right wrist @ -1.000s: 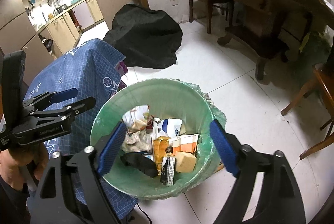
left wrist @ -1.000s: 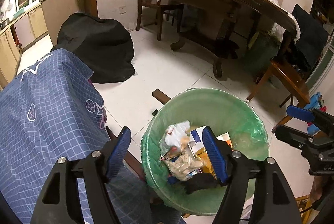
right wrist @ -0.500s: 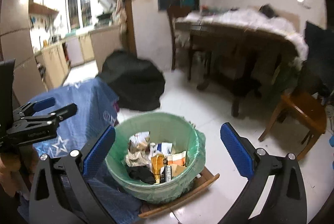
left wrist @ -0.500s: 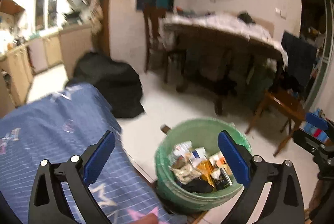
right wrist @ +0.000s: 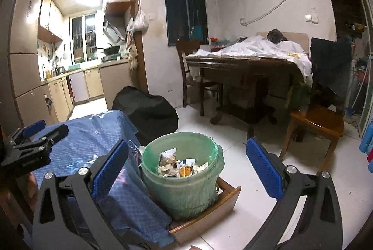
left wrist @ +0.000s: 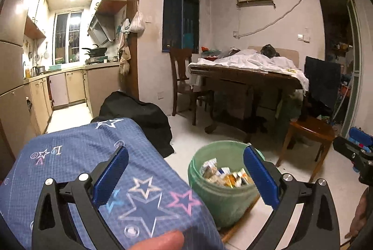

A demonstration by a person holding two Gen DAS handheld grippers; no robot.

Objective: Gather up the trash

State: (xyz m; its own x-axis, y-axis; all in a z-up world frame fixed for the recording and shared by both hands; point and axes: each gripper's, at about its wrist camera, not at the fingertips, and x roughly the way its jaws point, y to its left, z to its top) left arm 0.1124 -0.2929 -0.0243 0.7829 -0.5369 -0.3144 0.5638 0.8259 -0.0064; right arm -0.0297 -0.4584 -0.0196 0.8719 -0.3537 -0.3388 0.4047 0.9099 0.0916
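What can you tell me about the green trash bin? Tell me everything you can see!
The green trash bin is round and stands upright on a low wooden tray on the white floor. A thin green plastic bag lines it and folds over the rim. Inside lies crumpled trash: wrappers and small cartons. A blue star-patterned cloth hangs right beside it. Nothing is gripping it.

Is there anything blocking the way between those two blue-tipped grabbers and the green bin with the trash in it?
Nothing visible. The green bin stands open-topped in front of the right gripper and left gripper, both empty.
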